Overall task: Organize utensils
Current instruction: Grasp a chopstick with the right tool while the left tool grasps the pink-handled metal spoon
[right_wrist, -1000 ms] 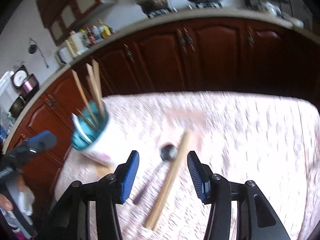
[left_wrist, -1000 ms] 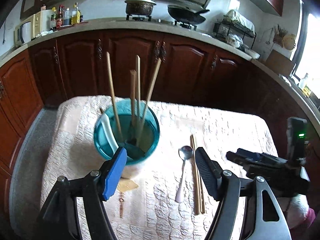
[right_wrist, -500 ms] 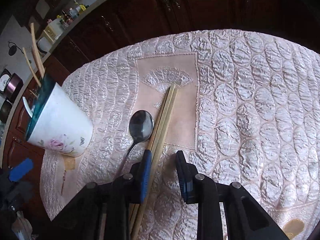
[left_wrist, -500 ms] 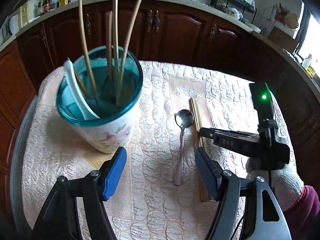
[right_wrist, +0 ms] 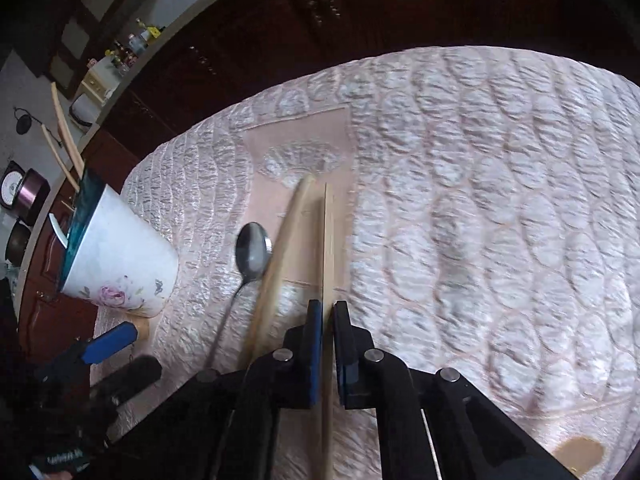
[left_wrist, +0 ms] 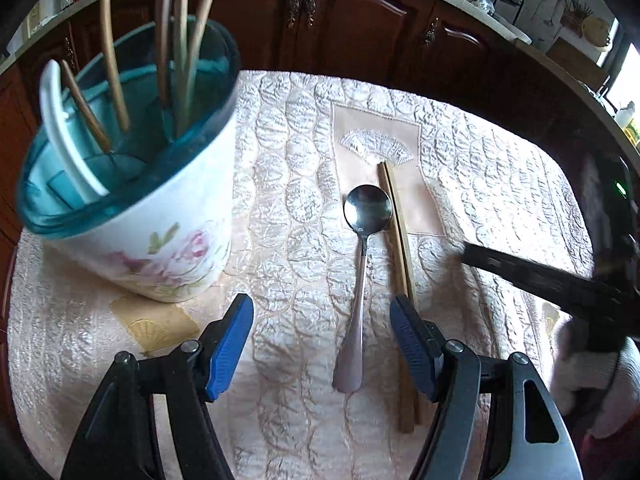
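Chopsticks lie on the quilted tablecloth [right_wrist: 500, 200], and your right gripper [right_wrist: 327, 316] is clamped on one chopstick [right_wrist: 329, 240], its jaws having just closed until the blue pads pinch the stick between them. The other chopstick [right_wrist: 280, 248] lies just left of it, angled away and blurred, its far end near the held one's tip. Beside that, the metal spoon [left_wrist: 362, 264] lies with its bowl pointing away from you, touching or nearly touching the chopstick. Your left gripper [left_wrist: 322, 336] hangs over the spoon's handle with its jaws wide apart and nothing gripped. Left of the spoon stands the white flowered utensil holder [left_wrist: 160, 240] with its teal insert, holding several chopsticks and a white spoon [left_wrist: 66, 136] upright.
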{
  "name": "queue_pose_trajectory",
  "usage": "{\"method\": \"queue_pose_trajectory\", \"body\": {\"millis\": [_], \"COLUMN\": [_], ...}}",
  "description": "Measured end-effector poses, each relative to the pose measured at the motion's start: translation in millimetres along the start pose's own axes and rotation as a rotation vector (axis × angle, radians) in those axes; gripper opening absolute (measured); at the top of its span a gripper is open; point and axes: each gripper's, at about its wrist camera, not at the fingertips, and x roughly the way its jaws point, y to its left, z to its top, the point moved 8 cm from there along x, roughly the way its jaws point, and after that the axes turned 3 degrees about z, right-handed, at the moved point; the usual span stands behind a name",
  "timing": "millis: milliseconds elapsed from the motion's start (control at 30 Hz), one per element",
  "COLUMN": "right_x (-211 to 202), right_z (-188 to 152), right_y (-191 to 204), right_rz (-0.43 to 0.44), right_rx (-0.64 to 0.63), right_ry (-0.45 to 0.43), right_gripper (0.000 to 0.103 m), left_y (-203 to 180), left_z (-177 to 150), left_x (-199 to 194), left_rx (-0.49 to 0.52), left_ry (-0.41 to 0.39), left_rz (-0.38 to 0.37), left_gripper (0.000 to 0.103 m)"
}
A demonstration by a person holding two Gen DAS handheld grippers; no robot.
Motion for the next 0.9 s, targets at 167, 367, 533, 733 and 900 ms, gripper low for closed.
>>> {"method": "queue_pose_trajectory", "body": {"millis": [167,367,533,733,900], "right_x": [-27.8,-44.2,-39.5,-24.3,-24.1], "right_z": [-14.1,-14.7,-8.8,-4.1,-1.9], "right_y": [-39.5,-35.6,-20.5,-15.1,-27.0], "right_rz": [-0.069,-0.034,-0.010,-0.017,-0.045], "right_rx": [0.051,0.047,0.034,0.012,-0.003], "right_ry": [-0.010,-0.025,-0.029,-0.019,-0.011], "right_gripper": [0.018,0.026,0.026,0.026,0.026], "left_y": [-9.2,-19.4,-12.7,0.4,10.3], "left_z": [7.0,5.2,0.7,-48.3,-68.3], "left_x": [25.0,44.6,29.4,-0.2,-17.6], "left_rx": [-0.007,0.050,0.021,0.035,0.043], "left_ry": [0.019,0.036,0.077,0.176,0.188], "left_rz": [0.001,0.031,-0.021,-0.071,-0.121], "left_gripper": [0.066,0.015,0.005,0.005,0.014]}}
